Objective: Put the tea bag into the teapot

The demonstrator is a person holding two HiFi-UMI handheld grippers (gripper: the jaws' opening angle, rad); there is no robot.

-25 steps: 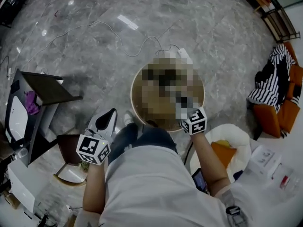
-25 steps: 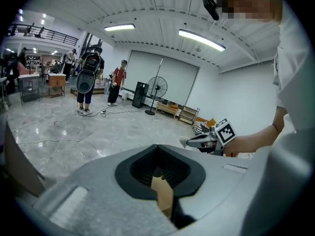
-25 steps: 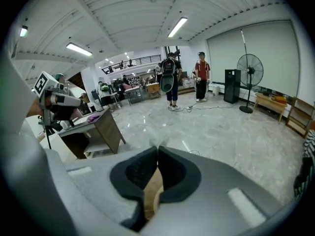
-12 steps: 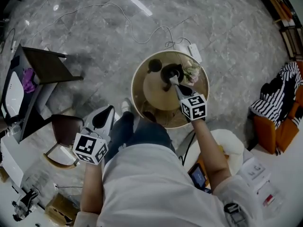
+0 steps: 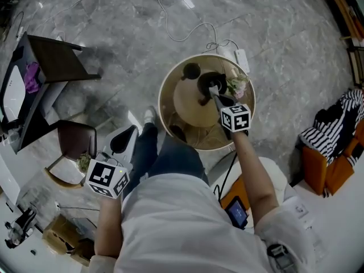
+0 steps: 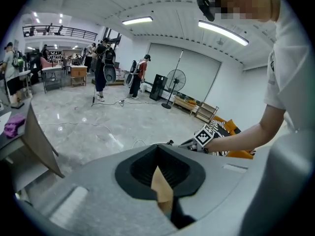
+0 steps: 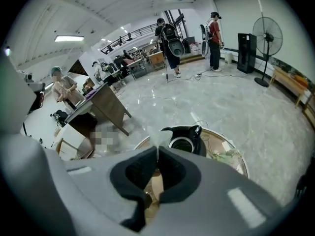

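The round table (image 5: 168, 121) carries the black teapot (image 5: 207, 84) near its far edge. Your right gripper (image 7: 157, 150) is clamped on the tea bag (image 7: 156, 139), and the pot's mouth lies just ahead and right of it. Your left gripper (image 6: 158, 150), closed and empty, hangs well off the table.

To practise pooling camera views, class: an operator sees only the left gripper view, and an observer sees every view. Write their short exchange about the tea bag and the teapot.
Operator: I cannot tell from here: is the tea bag held?
Observer: Yes. In the right gripper view the right gripper has its jaws shut on it, with a pale scrap showing at the tips.
Operator: Where is the teapot?
Observer: It stands on the round table. In the head view the right gripper's tip overlaps it.
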